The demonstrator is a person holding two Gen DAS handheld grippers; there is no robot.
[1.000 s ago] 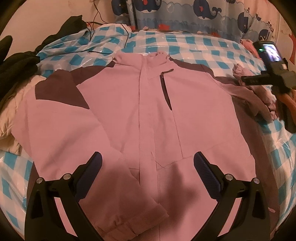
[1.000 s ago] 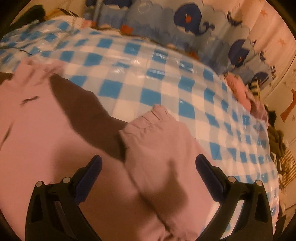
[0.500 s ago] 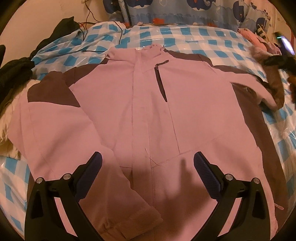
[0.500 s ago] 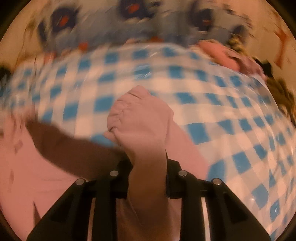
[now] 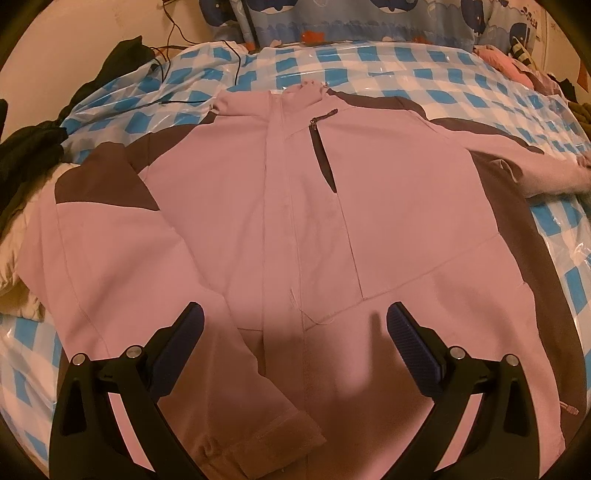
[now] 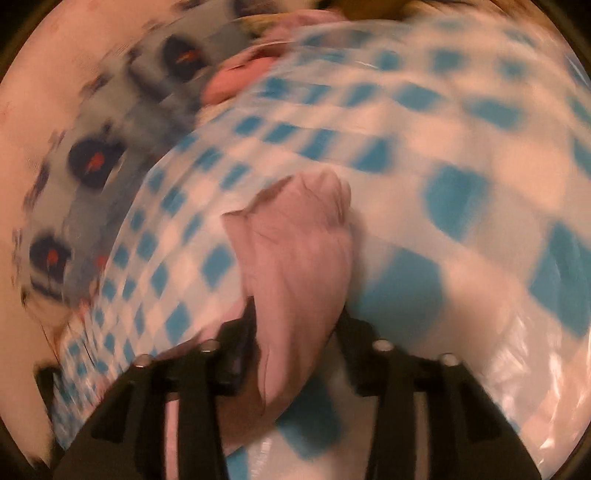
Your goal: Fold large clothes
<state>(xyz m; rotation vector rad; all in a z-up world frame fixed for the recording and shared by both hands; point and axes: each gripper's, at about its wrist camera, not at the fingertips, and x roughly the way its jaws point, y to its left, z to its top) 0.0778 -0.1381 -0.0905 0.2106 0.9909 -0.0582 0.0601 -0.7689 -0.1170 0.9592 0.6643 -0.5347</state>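
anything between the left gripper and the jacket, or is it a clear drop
Nothing visible. The left gripper hangs open right over the pink jacket, whose lower front shows bare between its fingers.

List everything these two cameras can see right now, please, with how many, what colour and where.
jacket: one, pink with brown panels, spread front-up across the bed.
sleeve cuff: one, pink, stretched out over the sheet between the right jaws.
bed sheet: one, blue and white checks under clear plastic, beneath the jacket.
whale-print fabric: one, blue, along the far edge of the bed.
dark clothes: a pile, black, far left.
pink clothes: a heap, far right corner.
cable: one, black, on the sheet at the far left.
left hand-held gripper: one, black with blue pads, open above the jacket's hem.
right hand-held gripper: one, black, jaws opening around the cuff.
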